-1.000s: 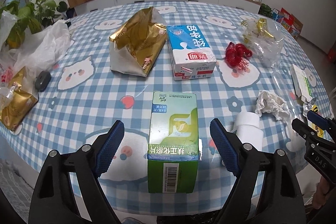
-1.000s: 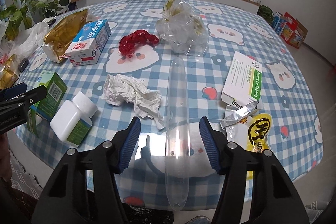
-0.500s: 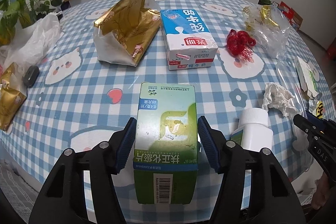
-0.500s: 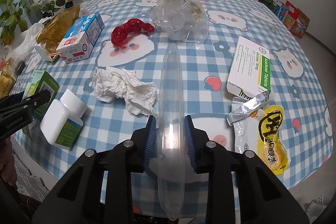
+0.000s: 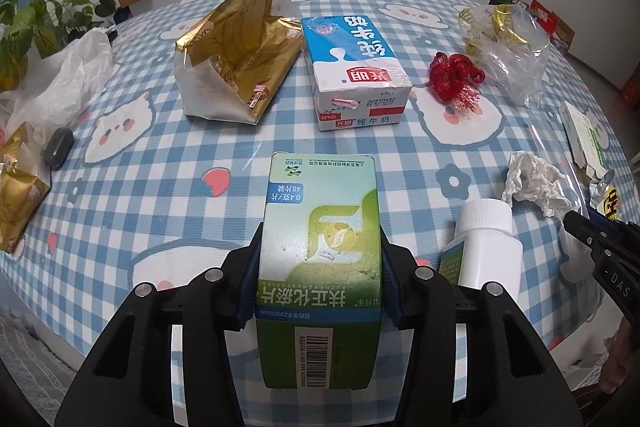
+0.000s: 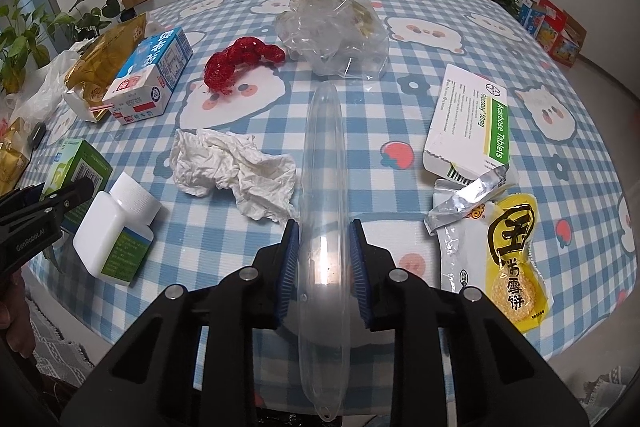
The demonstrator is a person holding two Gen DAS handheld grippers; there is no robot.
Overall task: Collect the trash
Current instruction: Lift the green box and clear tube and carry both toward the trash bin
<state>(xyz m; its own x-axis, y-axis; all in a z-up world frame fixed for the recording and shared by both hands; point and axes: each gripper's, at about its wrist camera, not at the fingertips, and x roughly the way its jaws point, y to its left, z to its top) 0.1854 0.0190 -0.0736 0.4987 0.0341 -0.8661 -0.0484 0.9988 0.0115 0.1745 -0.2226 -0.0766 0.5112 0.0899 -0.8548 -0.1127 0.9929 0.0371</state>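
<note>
A green and white medicine box (image 5: 320, 227) lies on the checked tablecloth near the table's front edge. My left gripper (image 5: 320, 267) is closing on it, its blue pads pressed against both long sides. A long clear plastic tube (image 6: 322, 147) lies lengthwise and sticks out past the table's edge. My right gripper (image 6: 324, 259) is shut on the tube's near part. A white pill bottle (image 6: 116, 231) and a crumpled tissue (image 6: 232, 171) lie between the two grippers.
A milk carton (image 5: 356, 67), a gold bag (image 5: 236, 51), red mesh (image 5: 454, 77) and a clear plastic bag (image 6: 336, 27) lie farther back. At the right are a tablet box (image 6: 468, 127), a foil wrapper (image 6: 468, 199) and a yellow snack packet (image 6: 512, 259). White bags and plants crowd the left edge.
Both grippers went from open to closed. The left one moved in around the green box and clamped it; the right one clamped the clear tube.
</note>
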